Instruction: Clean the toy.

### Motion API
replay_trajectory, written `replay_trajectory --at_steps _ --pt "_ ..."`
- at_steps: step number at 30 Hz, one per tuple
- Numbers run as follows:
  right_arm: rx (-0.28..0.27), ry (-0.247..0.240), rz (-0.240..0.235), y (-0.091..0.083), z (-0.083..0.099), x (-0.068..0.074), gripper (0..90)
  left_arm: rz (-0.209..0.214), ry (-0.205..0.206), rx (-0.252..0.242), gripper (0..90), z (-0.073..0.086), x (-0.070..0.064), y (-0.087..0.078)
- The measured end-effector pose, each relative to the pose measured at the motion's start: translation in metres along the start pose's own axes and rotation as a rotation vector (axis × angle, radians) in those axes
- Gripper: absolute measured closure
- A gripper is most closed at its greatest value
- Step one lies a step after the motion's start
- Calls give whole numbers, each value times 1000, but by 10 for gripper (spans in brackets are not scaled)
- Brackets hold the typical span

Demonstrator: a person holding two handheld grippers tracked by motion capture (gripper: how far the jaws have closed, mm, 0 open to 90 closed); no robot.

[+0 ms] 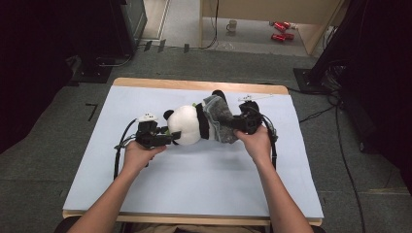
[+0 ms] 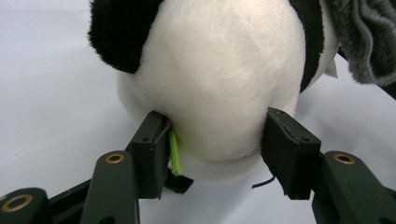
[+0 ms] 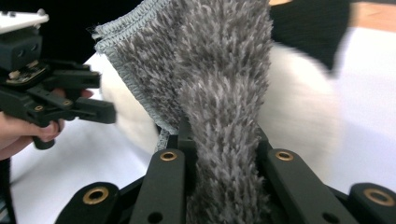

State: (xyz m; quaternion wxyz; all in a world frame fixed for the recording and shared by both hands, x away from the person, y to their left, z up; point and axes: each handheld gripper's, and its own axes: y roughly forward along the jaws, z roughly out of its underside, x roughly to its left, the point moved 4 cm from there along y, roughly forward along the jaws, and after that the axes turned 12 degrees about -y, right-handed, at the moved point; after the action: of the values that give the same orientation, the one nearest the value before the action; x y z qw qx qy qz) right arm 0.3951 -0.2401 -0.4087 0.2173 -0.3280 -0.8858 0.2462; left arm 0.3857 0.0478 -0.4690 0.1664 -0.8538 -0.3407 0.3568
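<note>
My left gripper (image 2: 217, 149) has its jaws spread around the white head of the plush panda (image 2: 215, 79), both pads pressed into the fur, so I read it as clamping the head, not hanging free. A bright green tag (image 2: 174, 151) is tucked against the inner face of the left-hand jaw in the left gripper view, with a small black bit just below it. My right gripper (image 3: 219, 158) is pinching a fold of the grey fuzzy garment (image 3: 219, 84); the pile fills the gap between the jaws and the stitched hem runs up to the left. Beyond it in the right gripper view I see blurred white fur and a black limb of the toy. From the high view, the panda (image 1: 187, 124) lies on its side near the middle of the pale blue table top (image 1: 194, 179), head toward my left, grey garment (image 1: 217, 119) around its lower body on the right. Farther off on the floor: a mug (image 1: 232, 25) and red cans (image 1: 281, 30).
</note>
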Motion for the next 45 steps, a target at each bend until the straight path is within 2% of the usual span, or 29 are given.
replay_trajectory --at_steps 6,11,15,17,19,21,24,27,29,31,33,35,38,42,44,45 --pt "-50 37 61 -24 -1 -19 770 -4 11 -1 450 0 2 0" --pt "-52 55 98 -28 7 -32 770 2 20 -5 450 0 3 1" --pt "-23 67 67 -16 15 -35 769 14 25 -8 447 0 4 2" --pt "-23 79 43 -8 18 -34 771 25 -3 -1 459 -1 7 2" --pt "-43 95 15 -4 19 -31 775 40 -36 2 514 -2 9 2" --pt "-45 81 3 -3 18 -26 778 46 -36 6 577 -3 8 2" --pt "-49 55 -32 -2 14 -19 779 68 -33 13 621 -6 5 -1" --pt "-36 30 -13 -3 10 -14 779 72 -32 20 631 -10 2 -5" --pt "-49 19 -15 -7 5 -10 779 42 -19 19 621 -9 1 -4" --pt "-61 -3 -19 -8 0 -3 778 20 15 19 613 -7 0 -2" --pt "-50 -46 17 -3 -3 4 776 0 37 12 598 -7 1 -1" --pt "-26 -82 68 4 -2 5 776 -4 35 6 564 -7 3 -1" --pt "-17 -80 90 8 -1 1 778 8 33 -1 501 -7 6 -1" --pt "-19 -83 94 10 1 -2 778 13 63 -5 402 -6 7 -1" --pt "-23 -85 94 11 0 -2 778 3 103 6 357 -3 8 -1" --pt "-26 -85 93 11 0 -2 778 2 125 -3 347 0 9 -1"
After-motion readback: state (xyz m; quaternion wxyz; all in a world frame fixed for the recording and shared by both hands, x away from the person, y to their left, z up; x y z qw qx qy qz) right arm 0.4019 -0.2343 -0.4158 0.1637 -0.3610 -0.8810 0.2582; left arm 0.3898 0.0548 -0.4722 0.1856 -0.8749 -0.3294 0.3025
